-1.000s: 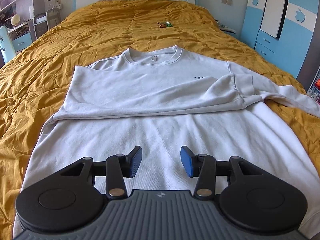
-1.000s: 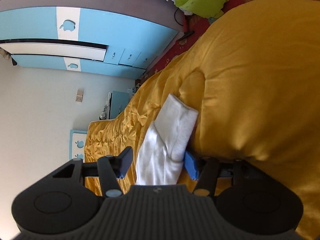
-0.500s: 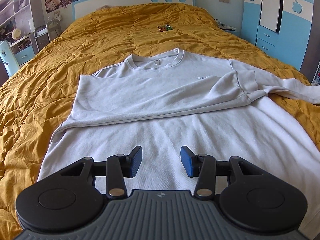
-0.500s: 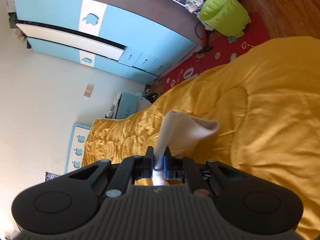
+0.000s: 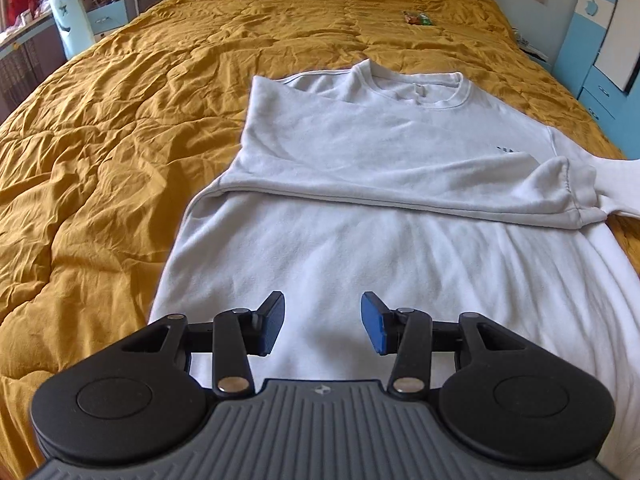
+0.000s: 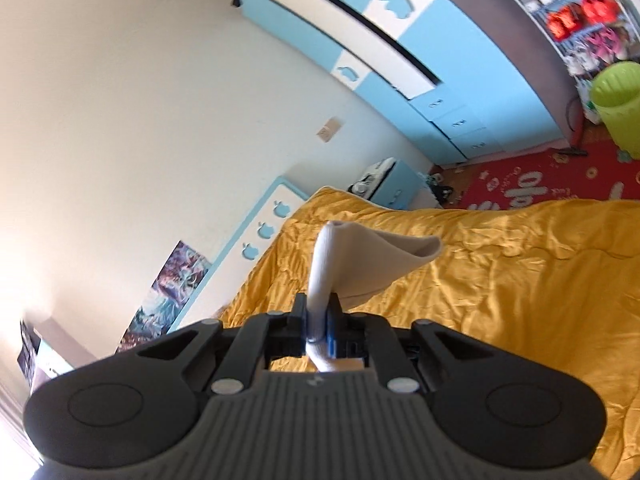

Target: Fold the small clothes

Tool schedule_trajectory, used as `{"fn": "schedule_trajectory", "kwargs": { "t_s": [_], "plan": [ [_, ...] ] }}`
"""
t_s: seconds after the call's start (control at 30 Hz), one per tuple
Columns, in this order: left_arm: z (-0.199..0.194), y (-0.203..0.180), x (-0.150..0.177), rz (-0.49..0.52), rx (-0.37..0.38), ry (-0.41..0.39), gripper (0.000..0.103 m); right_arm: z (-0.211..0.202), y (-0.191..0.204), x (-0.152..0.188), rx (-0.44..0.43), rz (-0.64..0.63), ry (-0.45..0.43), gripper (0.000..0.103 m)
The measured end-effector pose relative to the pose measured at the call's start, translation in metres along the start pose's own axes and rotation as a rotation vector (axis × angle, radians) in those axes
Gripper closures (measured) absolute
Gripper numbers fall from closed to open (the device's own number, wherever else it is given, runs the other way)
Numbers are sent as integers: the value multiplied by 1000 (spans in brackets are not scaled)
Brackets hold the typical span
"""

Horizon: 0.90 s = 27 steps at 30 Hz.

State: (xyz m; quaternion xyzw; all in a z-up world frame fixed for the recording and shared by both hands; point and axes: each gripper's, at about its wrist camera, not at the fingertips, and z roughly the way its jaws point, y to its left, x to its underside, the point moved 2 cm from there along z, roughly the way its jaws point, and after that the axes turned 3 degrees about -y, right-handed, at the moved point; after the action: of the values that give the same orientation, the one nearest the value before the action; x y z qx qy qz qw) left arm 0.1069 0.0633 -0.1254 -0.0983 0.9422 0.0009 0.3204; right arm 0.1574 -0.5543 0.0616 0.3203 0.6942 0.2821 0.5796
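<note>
A white sweatshirt (image 5: 360, 256) lies flat on the mustard-yellow bed (image 5: 120, 120), collar at the far end. One sleeve (image 5: 400, 184) is folded across the chest, its cuff at the right. My left gripper (image 5: 322, 322) is open and empty, just above the sweatshirt's lower body. My right gripper (image 6: 319, 326) is shut on the cuff of the other sleeve (image 6: 360, 264) and holds it lifted off the bed, tilted toward the wall.
A small colourful packet (image 5: 416, 18) lies far up the bed. Blue and white wardrobes (image 6: 400, 64) stand beside the bed. A green bin (image 6: 616, 100) stands on a red mat (image 6: 540, 184). Shelves and a chair (image 5: 60, 32) stand at the left.
My right gripper closed on the sleeve cuff and lifted it up off the bed. My left gripper stayed open and shifted left, over the sweatshirt's left half.
</note>
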Motion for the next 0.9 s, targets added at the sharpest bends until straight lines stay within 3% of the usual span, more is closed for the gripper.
{"fn": "schedule_trajectory", "kwargs": {
  "t_s": [0.23, 0.4, 0.57, 0.7, 0.73, 0.8, 0.83, 0.87, 0.9],
  "plan": [
    [-7, 54, -8, -100, -10, 24, 50, 11, 130, 72, -139, -175, 23, 99],
    [-4, 82, -6, -163, 40, 62, 50, 30, 221, 160, -198, -389, 70, 99],
    [-9, 112, -5, -224, 62, 57, 50, 56, 283, 278, -248, -581, 135, 99],
    [-16, 141, -2, -272, 51, 38, 50, 82, 296, 391, -244, -787, 230, 99],
    [-18, 150, -1, -283, 45, 33, 50, 87, 295, 417, -242, -845, 273, 99],
    [-18, 162, 2, -291, 28, 27, 50, 101, 279, 476, -252, -966, 450, 87],
    [-17, 168, 4, -291, 17, 27, 50, 103, 266, 504, -293, -999, 601, 57],
    [-14, 172, 5, -294, 11, 26, 50, 107, 253, 533, -380, -998, 832, 39],
    [-10, 177, 7, -301, 7, 29, 50, 103, 242, 552, -465, -961, 999, 40]
  ]
}}
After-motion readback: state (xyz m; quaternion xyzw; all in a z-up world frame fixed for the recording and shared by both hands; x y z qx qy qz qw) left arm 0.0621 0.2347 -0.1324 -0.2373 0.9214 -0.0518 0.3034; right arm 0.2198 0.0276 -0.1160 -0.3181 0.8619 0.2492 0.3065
